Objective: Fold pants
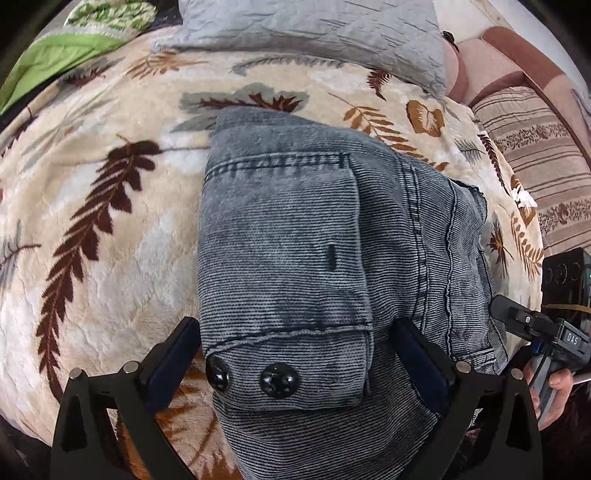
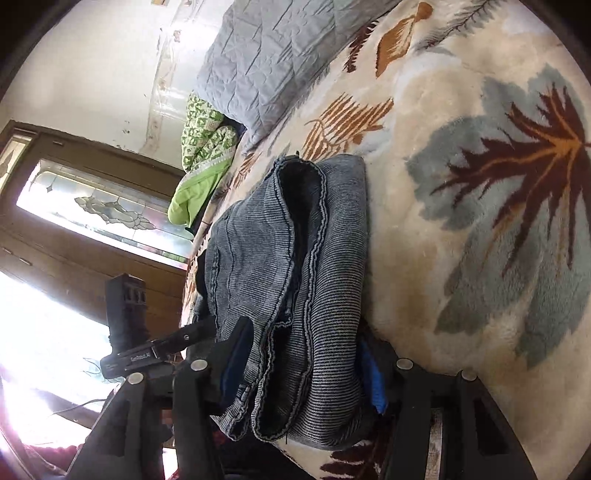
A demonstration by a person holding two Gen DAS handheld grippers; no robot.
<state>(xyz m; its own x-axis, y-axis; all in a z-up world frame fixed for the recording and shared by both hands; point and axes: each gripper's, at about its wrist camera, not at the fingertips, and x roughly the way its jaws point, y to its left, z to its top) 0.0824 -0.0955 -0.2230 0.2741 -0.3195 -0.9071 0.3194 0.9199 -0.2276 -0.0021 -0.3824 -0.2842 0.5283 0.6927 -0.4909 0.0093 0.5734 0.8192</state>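
Left wrist view: I see one folded pair of pants [image 1: 295,258], two black buttons up, on the bed blanket [image 1: 92,240]. My left tongs [image 1: 295,354] straddle it, released. Right tongs [image 2: 299,369] clench the bundle's stacked edges. Open blanket lies all round.

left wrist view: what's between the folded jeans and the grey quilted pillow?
Only bare leaf-patterned fleece blanket separates the folded blue-grey denim pants from the grey quilted pillow, in the left wrist view.
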